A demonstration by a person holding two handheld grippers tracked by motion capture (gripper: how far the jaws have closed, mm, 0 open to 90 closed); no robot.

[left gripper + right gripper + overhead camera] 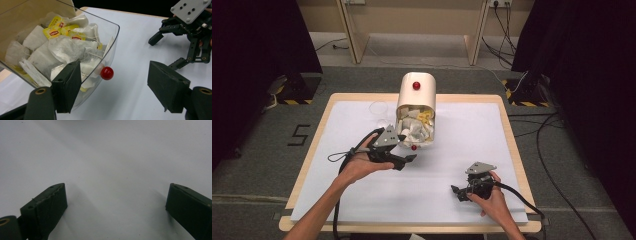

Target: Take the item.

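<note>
The tea-bag container (416,107) lies tipped at the bench's (462,200) far middle. The left hand-held gripper (404,161), jaws wide apart, sits just near its red knob (107,73). The right hand-held gripper (460,193), also spread open, rests near-right, well apart.

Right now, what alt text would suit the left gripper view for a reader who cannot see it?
The left gripper stands open before a clear container lying tipped on the white table, full of tea bags, some with yellow tags. A red knob shows at its rim, and the right gripper rests farther off.
</note>
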